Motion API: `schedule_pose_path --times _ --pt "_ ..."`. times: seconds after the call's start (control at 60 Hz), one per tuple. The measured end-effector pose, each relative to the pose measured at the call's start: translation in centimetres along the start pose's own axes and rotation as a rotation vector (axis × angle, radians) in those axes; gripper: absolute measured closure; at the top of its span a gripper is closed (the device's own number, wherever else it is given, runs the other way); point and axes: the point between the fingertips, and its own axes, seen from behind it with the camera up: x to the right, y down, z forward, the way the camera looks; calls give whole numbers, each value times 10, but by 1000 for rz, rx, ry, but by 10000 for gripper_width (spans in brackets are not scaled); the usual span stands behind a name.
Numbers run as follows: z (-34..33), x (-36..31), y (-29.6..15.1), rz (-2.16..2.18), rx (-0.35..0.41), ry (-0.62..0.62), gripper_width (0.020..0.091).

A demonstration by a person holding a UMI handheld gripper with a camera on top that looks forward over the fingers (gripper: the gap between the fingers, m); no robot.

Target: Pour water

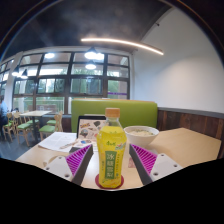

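The gripper is held level above the table, pointing forward, its fingers closed on a bottle that stands upright between the purple pads. The bottle has an orange cap and a yellow-green label. A bowl sits beyond it.

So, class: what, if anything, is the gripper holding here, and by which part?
The gripper holds the yellow drink bottle. Both purple pads press its labelled body near the middle; the orange cap stays free above.

A lit dining room

Tall windows stood beyond a green booth seat, under a long ceiling light.
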Motion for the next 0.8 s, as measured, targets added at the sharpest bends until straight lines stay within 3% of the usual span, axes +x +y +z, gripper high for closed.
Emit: schedule_pose_path --times 0.5,0.8 --pt "-191 -2 -34 38 50 -49 273" --pt "-250 20 -53 115 90 -23 275"
